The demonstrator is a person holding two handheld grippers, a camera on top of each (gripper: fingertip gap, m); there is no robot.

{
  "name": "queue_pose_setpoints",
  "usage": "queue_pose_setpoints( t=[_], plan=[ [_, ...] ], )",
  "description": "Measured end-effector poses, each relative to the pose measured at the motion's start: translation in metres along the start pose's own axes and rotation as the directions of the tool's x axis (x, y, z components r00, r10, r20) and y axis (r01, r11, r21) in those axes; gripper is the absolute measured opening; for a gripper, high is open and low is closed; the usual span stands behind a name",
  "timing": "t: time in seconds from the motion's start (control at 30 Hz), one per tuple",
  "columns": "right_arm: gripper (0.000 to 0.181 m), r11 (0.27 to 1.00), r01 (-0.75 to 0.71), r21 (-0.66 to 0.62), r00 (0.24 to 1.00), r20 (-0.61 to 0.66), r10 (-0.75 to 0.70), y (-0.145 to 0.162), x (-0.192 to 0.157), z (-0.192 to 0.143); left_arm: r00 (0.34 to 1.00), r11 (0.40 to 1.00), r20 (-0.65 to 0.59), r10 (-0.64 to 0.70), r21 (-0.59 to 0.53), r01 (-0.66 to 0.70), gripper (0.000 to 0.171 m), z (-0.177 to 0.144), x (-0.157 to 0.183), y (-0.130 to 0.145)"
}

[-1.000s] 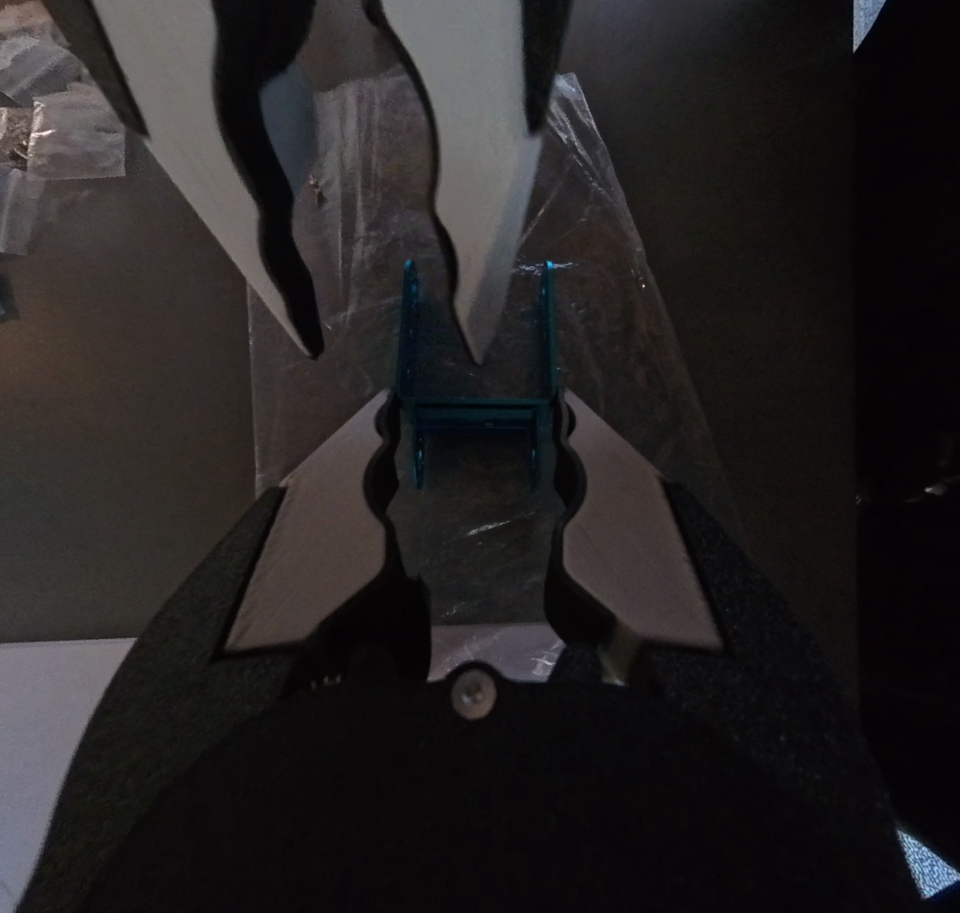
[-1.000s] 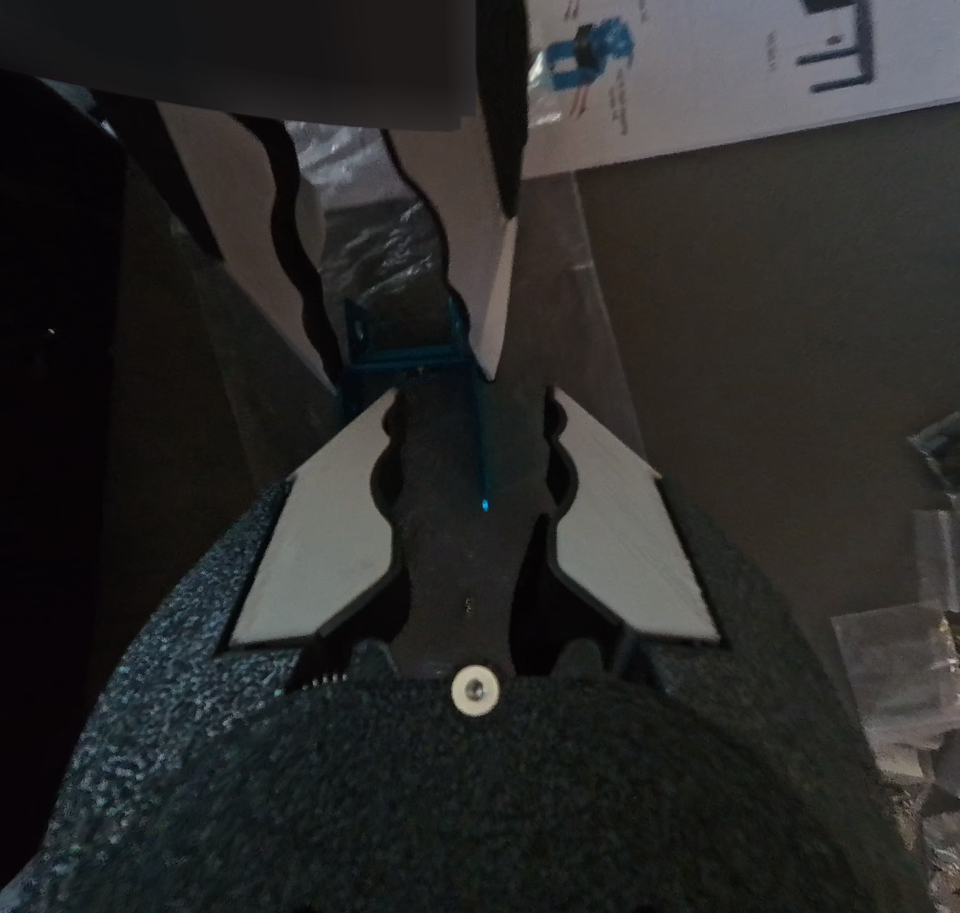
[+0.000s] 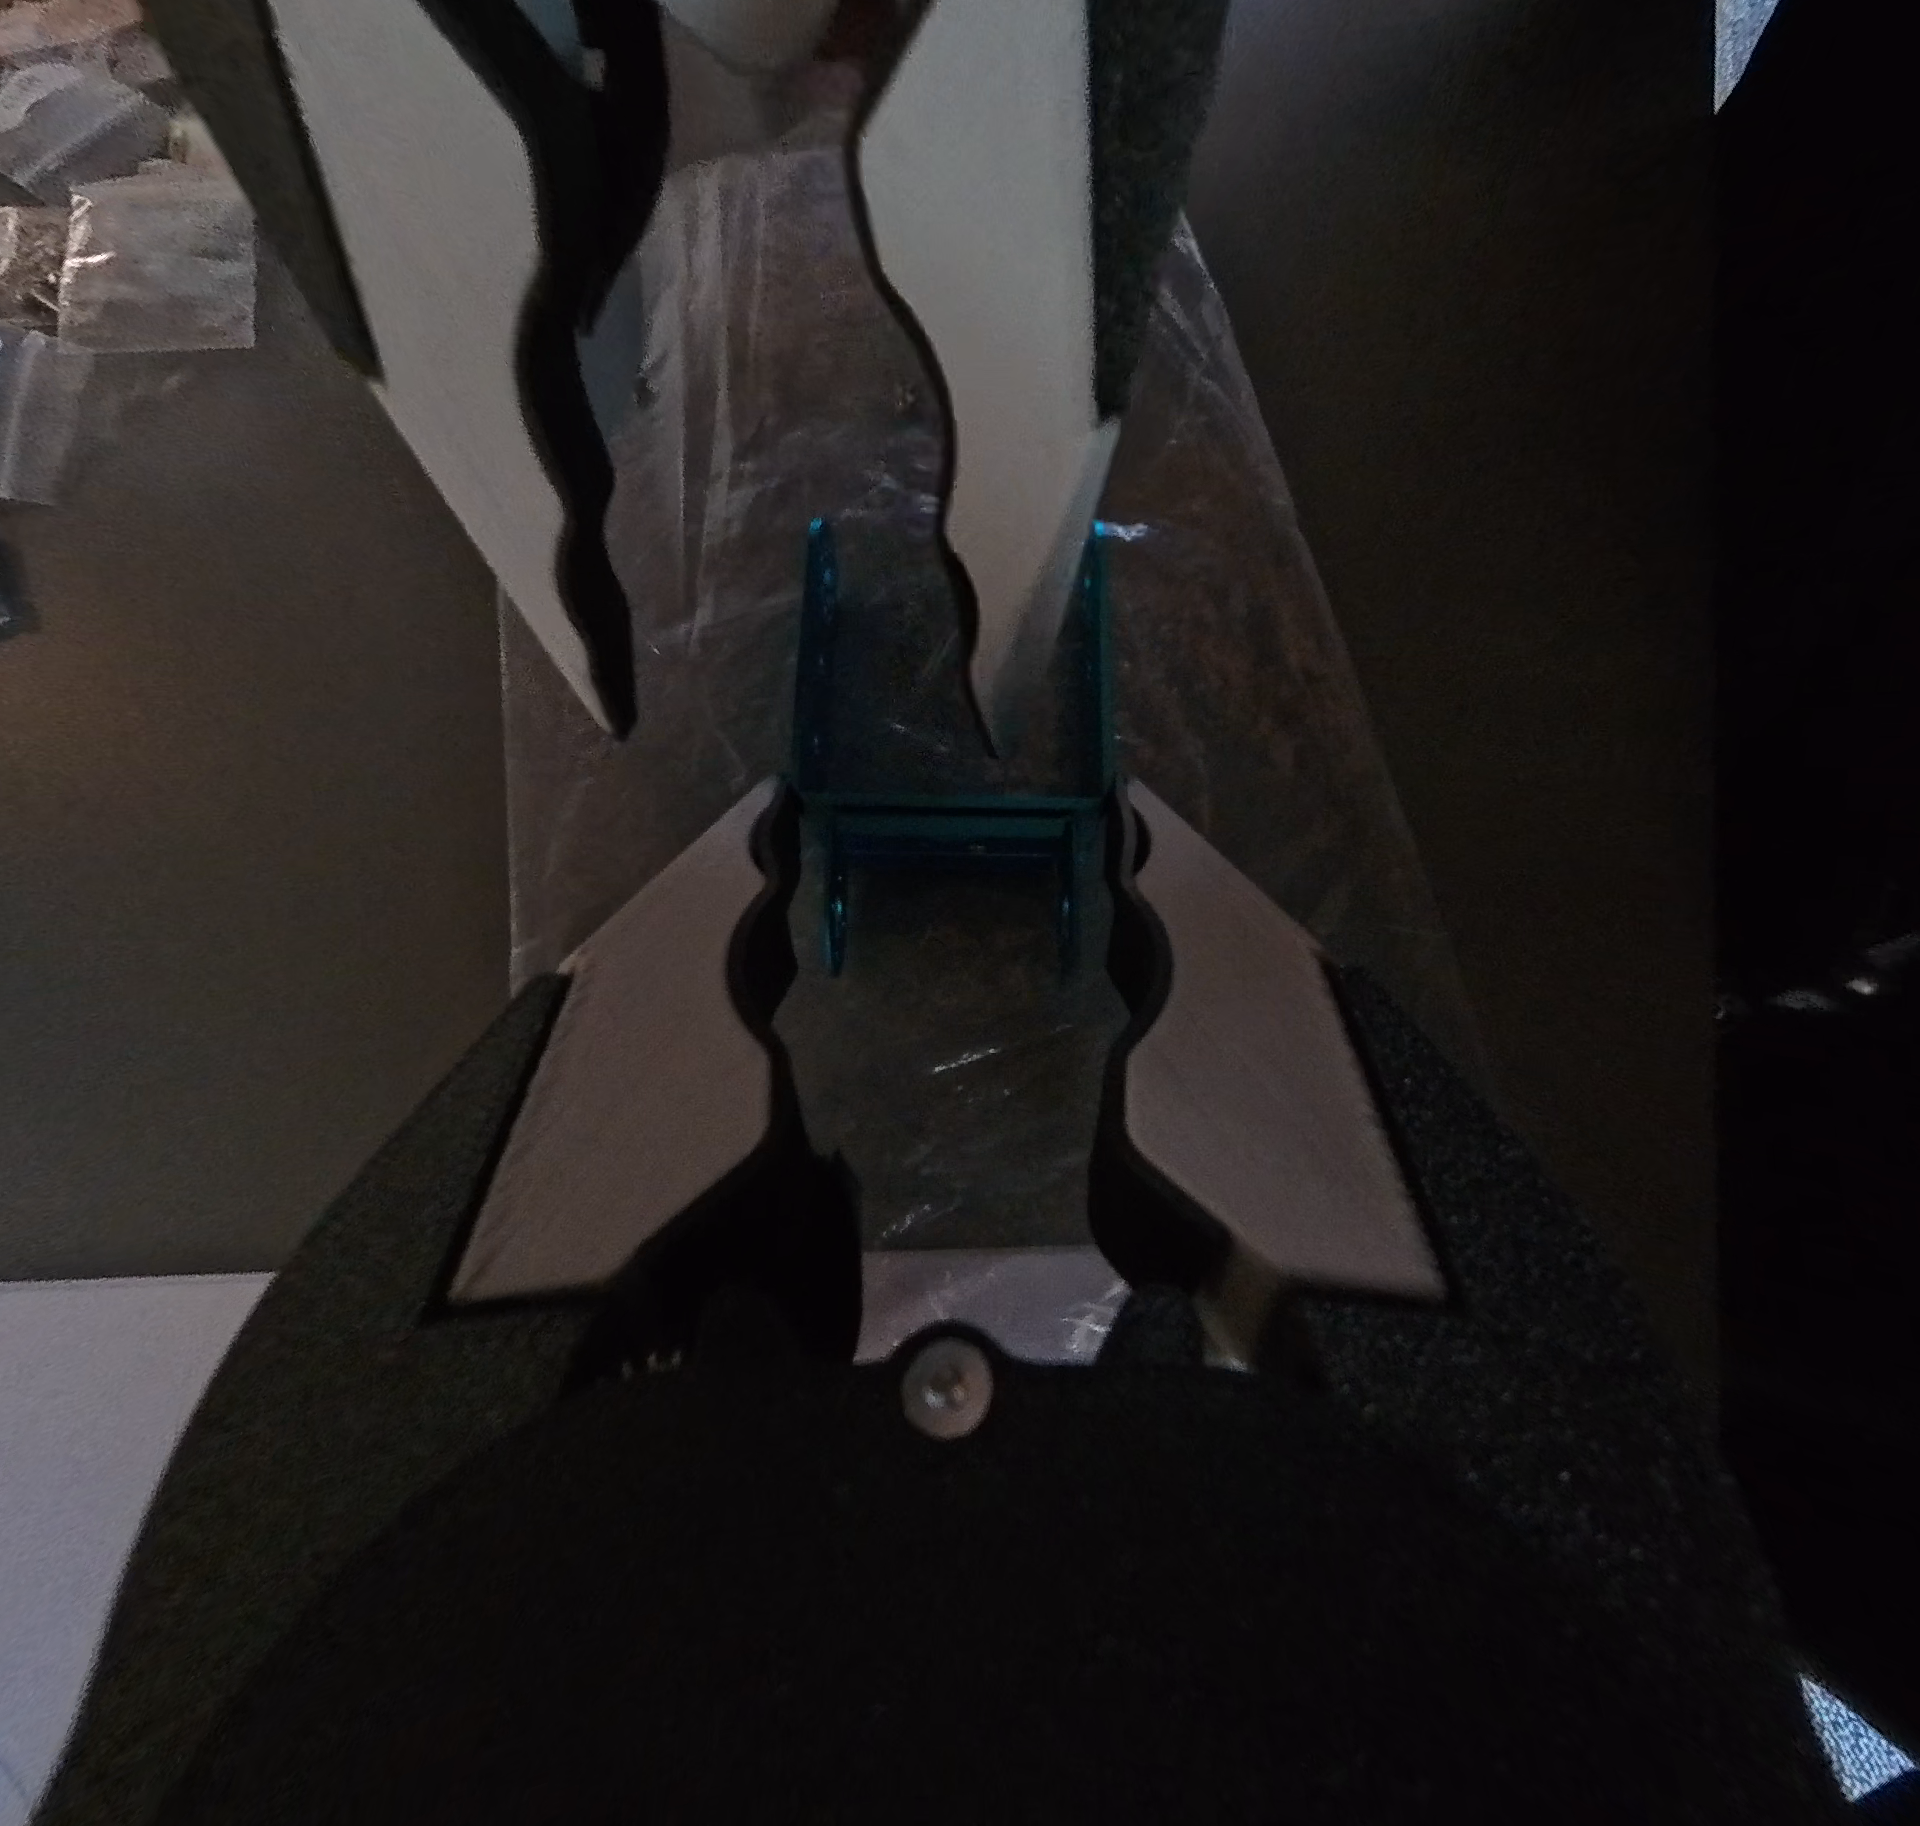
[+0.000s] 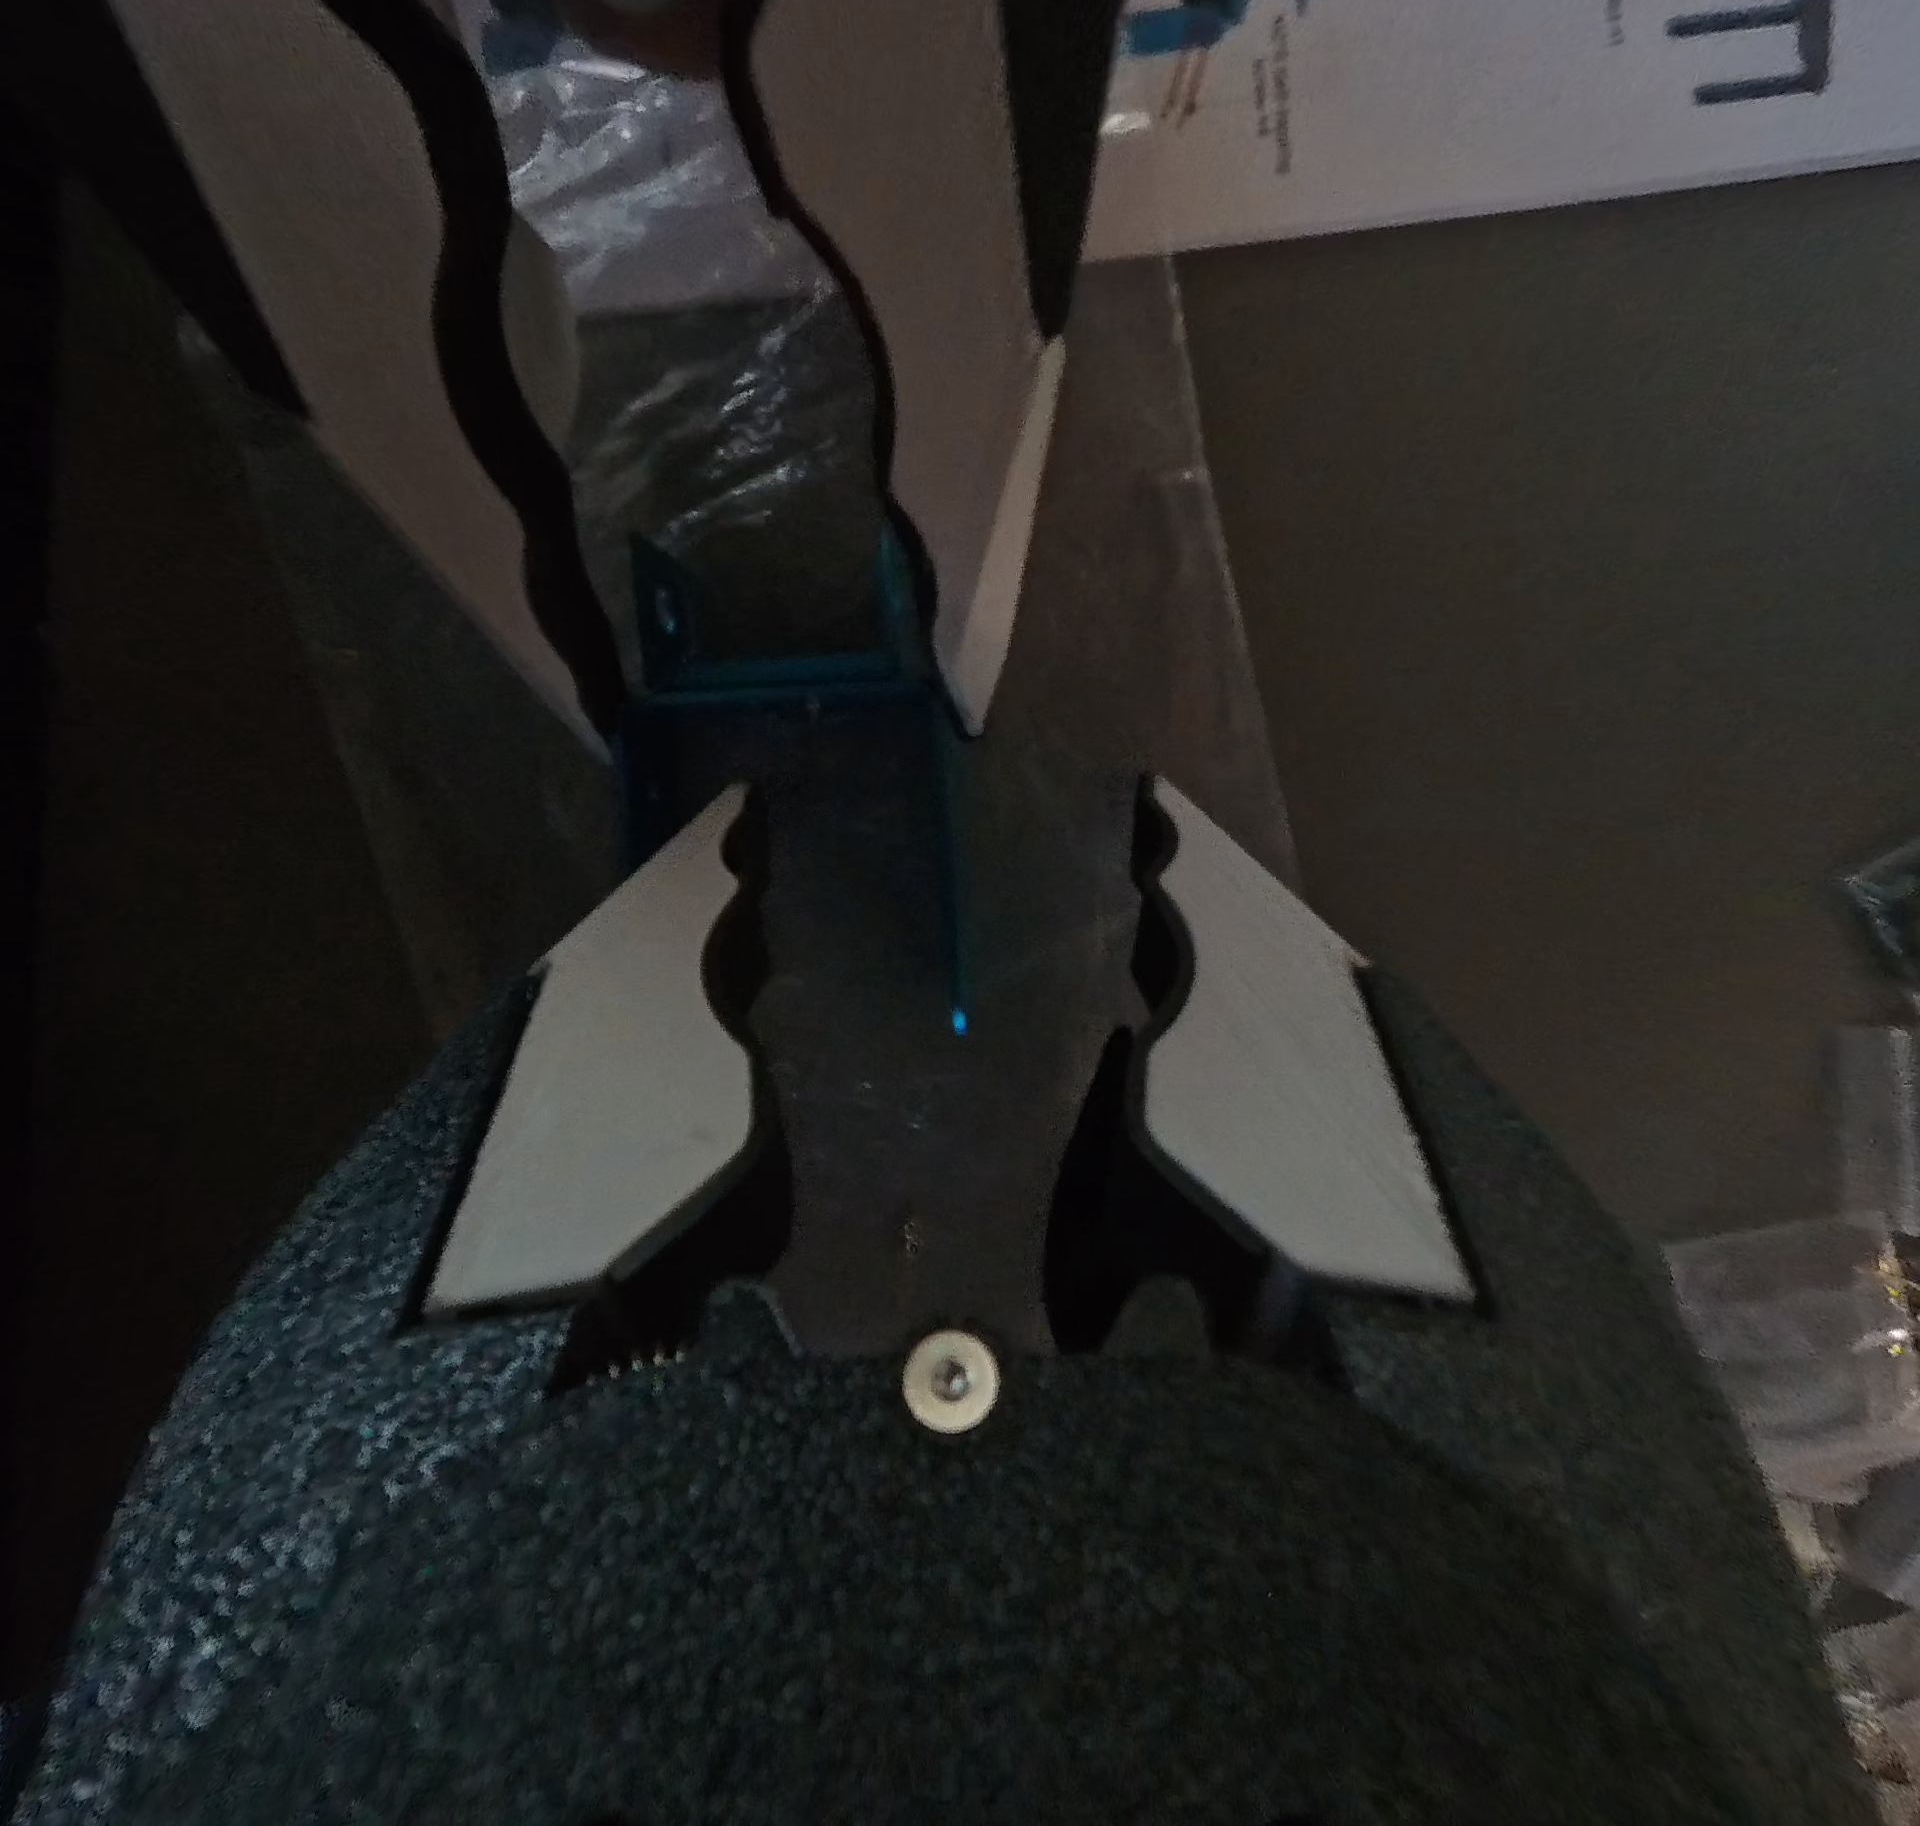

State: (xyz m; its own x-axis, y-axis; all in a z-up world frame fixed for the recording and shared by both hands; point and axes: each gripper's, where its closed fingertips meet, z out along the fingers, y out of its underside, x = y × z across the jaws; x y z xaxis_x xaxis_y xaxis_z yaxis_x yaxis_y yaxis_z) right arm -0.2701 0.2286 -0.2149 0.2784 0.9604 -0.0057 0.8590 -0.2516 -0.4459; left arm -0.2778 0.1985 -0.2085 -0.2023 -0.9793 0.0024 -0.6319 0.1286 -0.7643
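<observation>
A blue metal H-shaped bracket (image 3: 821, 654) is held over a clear plastic bag (image 3: 1247, 737) on a dark table. My left gripper (image 3: 954, 800) is shut on the bracket, its fingertips pressing the two side walls at the crossbar. My right gripper (image 3: 800, 732) comes in from the opposite side with its jaws open. One of its fingers is outside a bracket wall and the other is between the walls. In the right wrist view the bracket (image 4: 769, 680) sits just past my right gripper (image 4: 945, 794), with one blue wall edge running back between its fingers. The left gripper (image 4: 787, 725) grips the bracket's far end.
A white printed sheet (image 4: 1455, 62) lies at the far side in the right wrist view. Small clear bags of parts (image 3: 125, 249) lie at the left of the left wrist view and also show in the right wrist view (image 4: 1818, 1309). A white sheet (image 3: 104, 1413) is at lower left.
The right gripper has edged slightly closer around the bracket and shows more of its body. The left gripper still holds the bracket in the same place.
</observation>
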Motion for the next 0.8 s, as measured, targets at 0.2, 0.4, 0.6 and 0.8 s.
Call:
queue_pose_setpoints(
  t=[0.2,0.4,0.6,0.8],
  plan=[
    [0.075,0.999,0.013,0.039,1.0,-0.028,-0.012,-0.009,-0.002,0.008,1.0,1.0,-0.002,-0.001,0.0,0.001,0.06,0.0,0.0,0.0],
    [0.073,0.998,-0.012,0.061,1.0,-0.024,0.014,-0.011,0.002,0.005,1.0,1.0,-0.002,-0.002,0.0,0.002,0.061,0.0,0.0,0.0],
    [0.072,0.998,0.011,0.055,1.0,-0.022,-0.01,-0.01,-0.002,0.005,1.0,1.0,-0.004,-0.004,-0.001,0.004,0.06,0.0,0.0,0.0],
    [0.067,0.993,-0.028,0.114,0.999,-0.027,0.031,-0.015,0.007,-0.006,1.0,1.0,-0.004,-0.003,-0.001,0.003,0.059,0.0,0.001,0.0]
  ],
)
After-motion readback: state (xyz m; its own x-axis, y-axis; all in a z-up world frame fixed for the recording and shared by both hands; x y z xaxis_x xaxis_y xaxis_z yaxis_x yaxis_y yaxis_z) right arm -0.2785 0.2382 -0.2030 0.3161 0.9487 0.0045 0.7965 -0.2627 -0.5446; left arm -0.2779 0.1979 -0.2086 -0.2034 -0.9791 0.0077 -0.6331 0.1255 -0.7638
